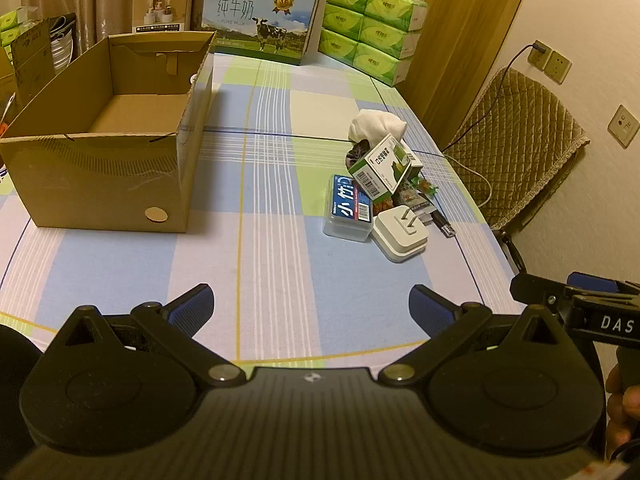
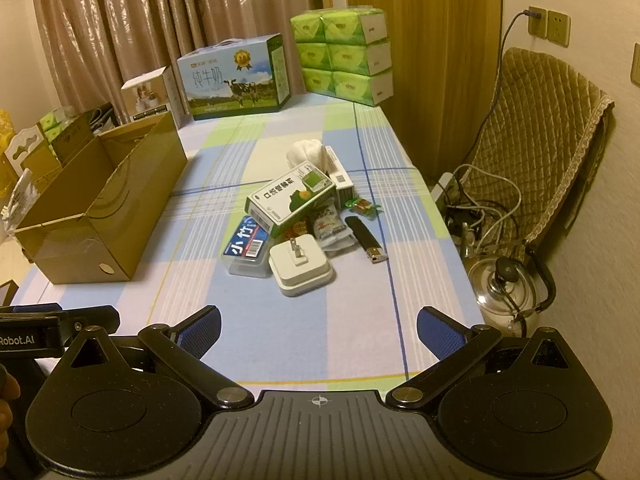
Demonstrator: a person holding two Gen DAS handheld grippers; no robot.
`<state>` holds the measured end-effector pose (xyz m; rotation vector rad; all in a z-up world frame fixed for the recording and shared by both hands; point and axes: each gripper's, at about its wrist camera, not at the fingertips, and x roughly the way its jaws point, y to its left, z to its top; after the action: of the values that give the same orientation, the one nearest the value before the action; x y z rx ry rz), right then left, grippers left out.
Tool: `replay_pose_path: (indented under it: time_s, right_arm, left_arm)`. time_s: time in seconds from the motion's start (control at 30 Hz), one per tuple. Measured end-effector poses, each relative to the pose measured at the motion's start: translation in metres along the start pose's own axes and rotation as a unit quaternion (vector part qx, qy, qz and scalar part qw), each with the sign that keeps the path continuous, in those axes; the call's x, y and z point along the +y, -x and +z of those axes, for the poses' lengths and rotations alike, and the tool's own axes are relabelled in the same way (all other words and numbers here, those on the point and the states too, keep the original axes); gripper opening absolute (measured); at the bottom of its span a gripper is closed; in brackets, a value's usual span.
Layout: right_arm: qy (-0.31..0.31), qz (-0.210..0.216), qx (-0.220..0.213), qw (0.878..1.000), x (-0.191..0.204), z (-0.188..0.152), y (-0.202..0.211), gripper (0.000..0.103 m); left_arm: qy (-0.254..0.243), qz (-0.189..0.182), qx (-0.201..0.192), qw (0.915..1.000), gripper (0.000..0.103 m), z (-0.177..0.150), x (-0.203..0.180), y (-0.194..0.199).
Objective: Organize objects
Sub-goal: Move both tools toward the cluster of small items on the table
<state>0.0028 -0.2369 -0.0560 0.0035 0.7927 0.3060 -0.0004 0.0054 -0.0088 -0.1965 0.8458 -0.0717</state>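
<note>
Left gripper [image 1: 311,310]: jaws spread wide with nothing between the blue pads, hovering over bare tablecloth [image 1: 256,248] at the near edge.
Left view, cardboard box [image 1: 108,152]: open-topped and empty inside, standing on the left part of the cloth, well apart from the pile.
Left view, pile: white plug adapter [image 1: 400,234] nearest, prongs up, touching a clear case with a blue label [image 1: 350,210]; a green-and-white carton [image 1: 380,168] leans on top behind them; a white cloth bundle [image 1: 376,124] lies at the far end.
Left view, back of table: milk carton box [image 1: 262,20] and stacked green tissue packs [image 1: 372,28].
Left view, right edge: the other tool's black tip reaches in beside a quilted chair [image 1: 516,140].
Right gripper [image 2: 318,332]: jaws likewise fully apart and empty, above the cloth just short of the pile.
Right view, pile: adapter [image 2: 300,270] closest, blue-labelled case [image 2: 246,250] to its left, green carton [image 2: 292,198] resting across them, black lighter [image 2: 366,238] to the right, snack wrappers [image 2: 332,228] between.
Right view, box [image 2: 100,208]: far left, apart from everything.
Right view, floor: a steel kettle [image 2: 506,284] below the chair.
</note>
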Motion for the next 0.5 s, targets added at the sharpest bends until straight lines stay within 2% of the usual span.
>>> replay_pose_path:
  time_s: [0.5]
  right_arm:
    - [0.000,0.001,0.001,1.000,0.0000,0.0004,-0.0001,0.101]
  left_arm:
    - [0.002,0.000,0.000,1.0000,0.102,0.0010,-0.0001,0.0002]
